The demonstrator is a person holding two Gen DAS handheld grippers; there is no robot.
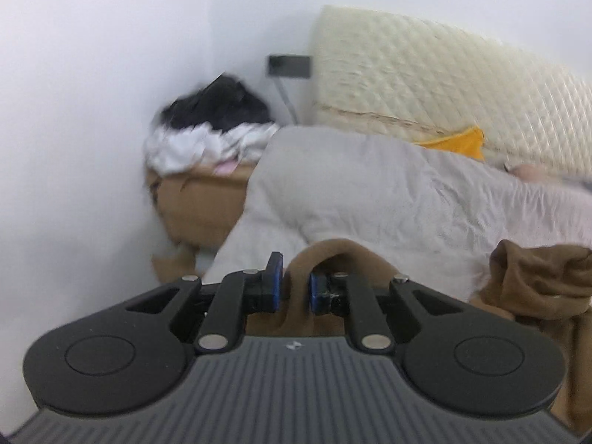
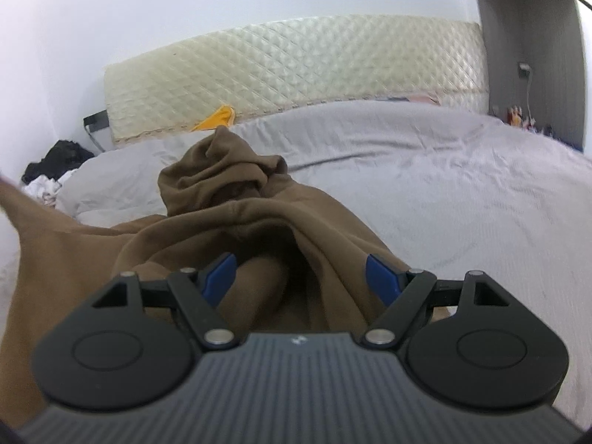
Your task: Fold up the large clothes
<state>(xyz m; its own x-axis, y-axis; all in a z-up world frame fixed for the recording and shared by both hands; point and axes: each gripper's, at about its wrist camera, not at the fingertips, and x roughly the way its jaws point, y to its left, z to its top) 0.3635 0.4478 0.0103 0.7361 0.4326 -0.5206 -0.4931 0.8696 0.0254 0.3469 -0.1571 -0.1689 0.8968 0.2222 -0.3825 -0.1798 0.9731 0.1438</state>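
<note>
No writing or label can be read anywhere. Your left gripper is angled down and clamped on a fold of the brown garment. Your right gripper tilts down over the cloth with its jaws wide apart. The garment lies bunched on the grey bedsheet, its length running toward the quilted headboard.

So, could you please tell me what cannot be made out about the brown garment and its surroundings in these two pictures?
- Left wrist view: the left claw hides the pinched fold of the crumpled brown fabric garment; the right edge cuts it off.
- Right wrist view: the garment's type is unclear, bunched on the grey bedsheet; the open right claw covers its near part.
- Left wrist view: blur obscures the clothes heaped in the brown cardboard box.
</note>
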